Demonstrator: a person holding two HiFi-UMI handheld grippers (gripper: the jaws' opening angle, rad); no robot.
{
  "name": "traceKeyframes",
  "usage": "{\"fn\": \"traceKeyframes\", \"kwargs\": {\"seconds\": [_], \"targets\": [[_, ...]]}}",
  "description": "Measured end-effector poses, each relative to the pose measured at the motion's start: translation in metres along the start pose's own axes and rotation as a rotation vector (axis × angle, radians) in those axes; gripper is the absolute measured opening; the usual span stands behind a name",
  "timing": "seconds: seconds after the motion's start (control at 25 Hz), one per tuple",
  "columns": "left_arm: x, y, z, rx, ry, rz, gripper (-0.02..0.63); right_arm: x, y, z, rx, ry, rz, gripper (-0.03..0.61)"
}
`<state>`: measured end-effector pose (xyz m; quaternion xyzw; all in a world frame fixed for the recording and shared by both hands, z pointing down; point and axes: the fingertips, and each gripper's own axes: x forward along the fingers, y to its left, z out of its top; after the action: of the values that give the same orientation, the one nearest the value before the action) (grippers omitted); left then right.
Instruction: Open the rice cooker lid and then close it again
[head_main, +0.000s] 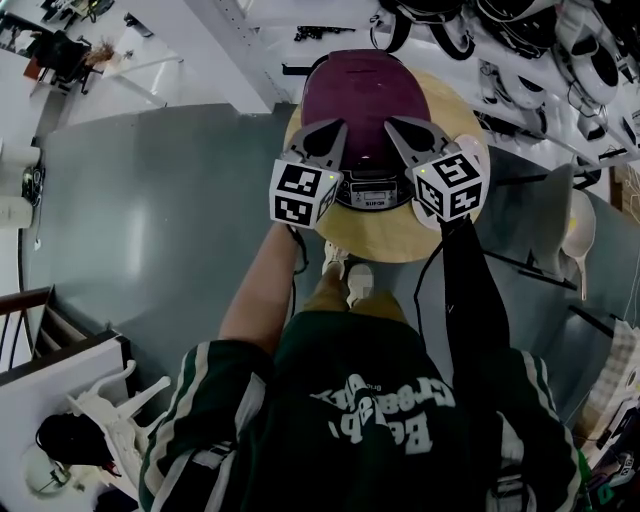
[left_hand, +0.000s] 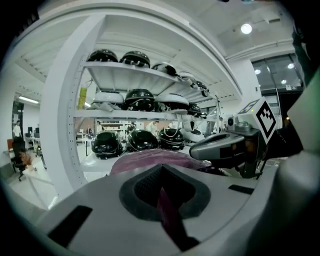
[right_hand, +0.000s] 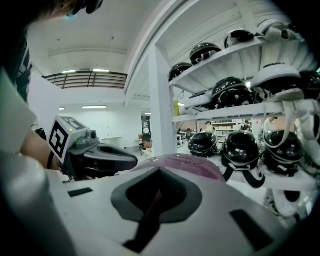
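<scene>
A rice cooker with a maroon lid (head_main: 365, 85) stands on a small round wooden table (head_main: 380, 235). The lid lies down flat, and the cooker's dark control panel (head_main: 372, 192) faces me. My left gripper (head_main: 332, 128) hovers over the lid's front left and my right gripper (head_main: 396, 124) over its front right. Both point away from me, with their jaws pressed together on nothing. The left gripper view shows the lid (left_hand: 150, 159) just past the jaw tips, with the right gripper (left_hand: 197, 150) beside it. In the right gripper view the lid (right_hand: 192, 162) lies ahead and the left gripper (right_hand: 131, 161) is at the left.
White shelves of black and white helmets (head_main: 560, 50) stand behind and to the right of the table. A white upright post (left_hand: 62, 130) rises at the shelf's end. A white plastic chair (head_main: 110, 415) is at my lower left, on the grey floor (head_main: 150, 220).
</scene>
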<state>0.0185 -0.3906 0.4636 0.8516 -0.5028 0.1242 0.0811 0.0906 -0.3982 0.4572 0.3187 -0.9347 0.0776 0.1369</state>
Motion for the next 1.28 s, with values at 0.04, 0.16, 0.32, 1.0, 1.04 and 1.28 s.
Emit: {"fn": "traceKeyframes", "kwargs": {"seconds": [0.04, 0.16, 0.32, 1.0, 1.04, 1.28], "targets": [[0.001, -0.001, -0.001, 0.023, 0.006, 0.003, 0.000, 0.001, 0.001, -0.001, -0.014, 0.011, -0.002, 0.003], [0.002, -0.004, -0.005, 0.076, 0.025, 0.015, 0.000, 0.004, 0.002, -0.004, -0.030, 0.041, -0.007, 0.003], [0.001, -0.004, -0.004, 0.059, 0.013, 0.026, 0.000, 0.003, 0.000, -0.004, -0.014, 0.035, -0.017, 0.003], [-0.060, -0.020, 0.015, 0.121, -0.033, 0.112, 0.000, -0.043, 0.031, 0.004, 0.008, -0.073, -0.115, 0.003], [-0.068, -0.019, 0.018, 0.122, -0.045, 0.119, 0.000, -0.047, 0.034, 0.005, 0.010, -0.081, -0.127, 0.003], [-0.114, -0.019, 0.038, 0.126, -0.124, 0.138, 0.000, -0.074, 0.054, 0.018, -0.006, -0.116, -0.223, 0.004]]}}
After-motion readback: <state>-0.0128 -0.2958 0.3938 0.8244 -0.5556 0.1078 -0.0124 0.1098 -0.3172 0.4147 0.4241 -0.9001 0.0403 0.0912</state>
